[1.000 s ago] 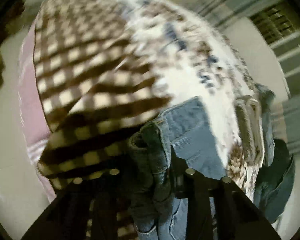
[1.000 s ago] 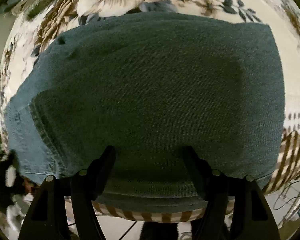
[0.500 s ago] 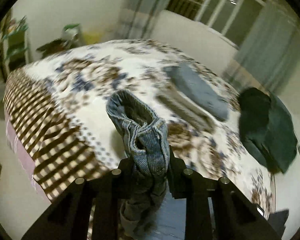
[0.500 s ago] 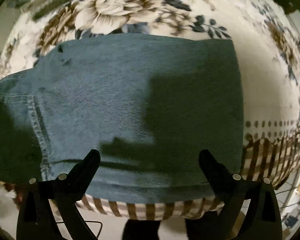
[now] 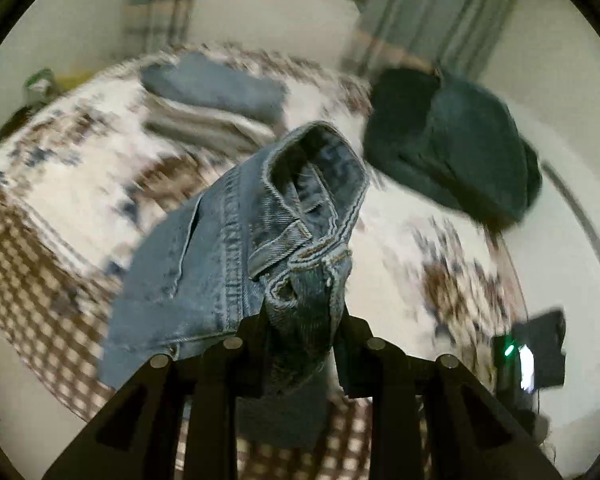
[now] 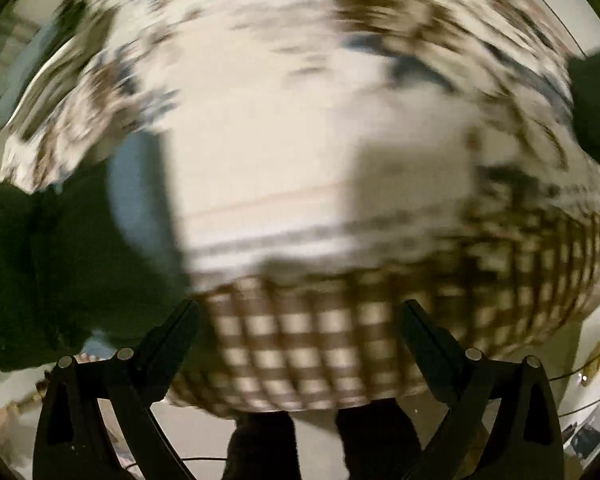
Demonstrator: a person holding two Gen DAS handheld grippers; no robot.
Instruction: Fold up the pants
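Note:
My left gripper [image 5: 300, 320] is shut on the blue jeans [image 5: 260, 240], pinching a bunch of denim at the waistband; the jeans hang lifted above the bed, the open waistband pointing away from me. My right gripper [image 6: 300, 316] is open and empty, jaws wide apart above the checked edge of the bed cover [image 6: 320, 340]. In the blurred right wrist view a dark shape with a blue strip [image 6: 136, 200] at the left edge looks like the lifted jeans.
The bed has a floral cover [image 5: 80, 184] with a brown checked border. Folded blue and beige pants [image 5: 216, 96] lie at the far side. A dark green garment heap [image 5: 452, 140] lies at the far right. A device with a green light [image 5: 532, 356] sits at the right.
My left gripper has lifted the jeans higher and swung toward the far side of the bed. My right gripper, open, has pulled away from the jeans, which no longer lie under it.

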